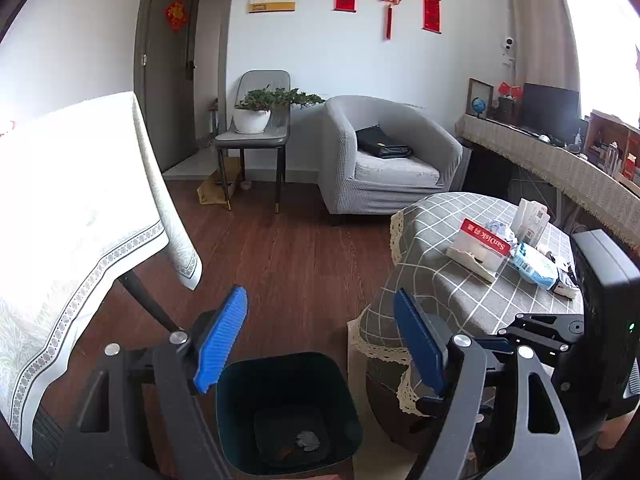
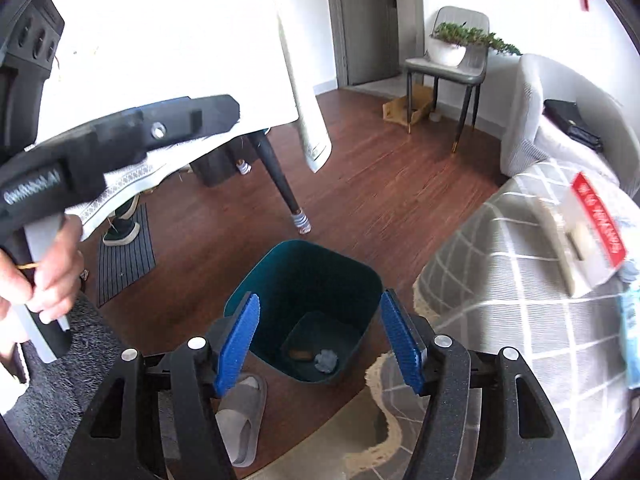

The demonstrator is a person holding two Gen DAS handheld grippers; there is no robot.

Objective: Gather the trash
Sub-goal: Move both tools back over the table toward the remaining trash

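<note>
A dark teal trash bin stands on the wood floor below both grippers; it also shows in the right wrist view. A crumpled grey wad and a brown scrap lie at its bottom; the wad also shows in the left wrist view. My left gripper is open and empty above the bin. My right gripper is open and empty over the bin's mouth. A red-and-white SanDisk package and blue-white wrappers lie on the round checked table.
A white-clothed table stands at the left with a dark leg. A grey armchair and a chair with a potted plant stand behind. A grey slipper lies beside the bin. The other gripper's body crosses the right wrist view.
</note>
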